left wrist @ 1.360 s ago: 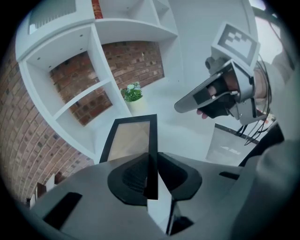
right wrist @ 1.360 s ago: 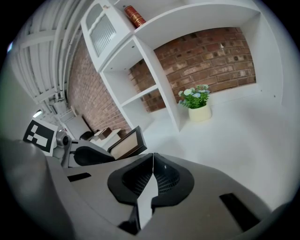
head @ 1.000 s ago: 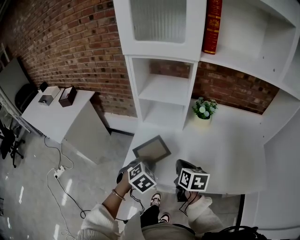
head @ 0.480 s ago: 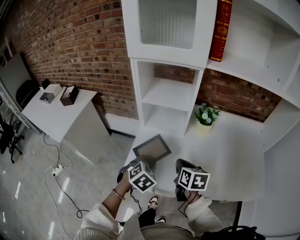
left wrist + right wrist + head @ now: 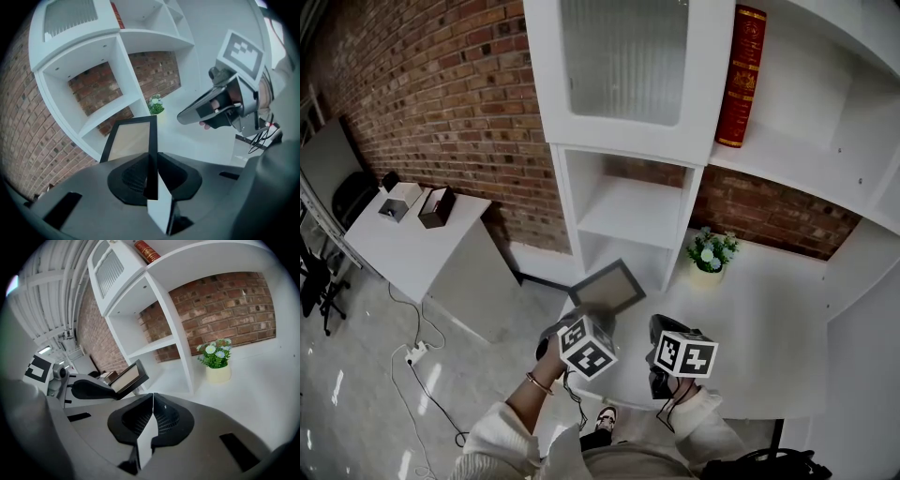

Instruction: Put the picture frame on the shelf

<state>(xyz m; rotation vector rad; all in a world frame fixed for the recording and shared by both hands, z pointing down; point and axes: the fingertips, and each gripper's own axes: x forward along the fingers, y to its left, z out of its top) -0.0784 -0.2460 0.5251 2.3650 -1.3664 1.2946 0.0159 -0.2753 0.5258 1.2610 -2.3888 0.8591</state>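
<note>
Raised slightly since 1 second ago: picture frame [image 5: 607,286], tilted, off the white desk [image 5: 769,309], near the lowest left cubby of the shelf [image 5: 628,211]. Pinched at its near edge by left gripper [image 5: 151,176]. Just right of it, right gripper [image 5: 152,416], jaws closed together, empty.

Rough red brick wall [image 5: 441,94]; smooth matt white shelf [image 5: 630,208]; glossy floor [image 5: 356,384]

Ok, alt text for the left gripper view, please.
The left gripper is shut on the black edge of a picture frame, held up before a white shelf unit against a brick wall. The right gripper hovers at right, a small potted plant beyond.
</note>
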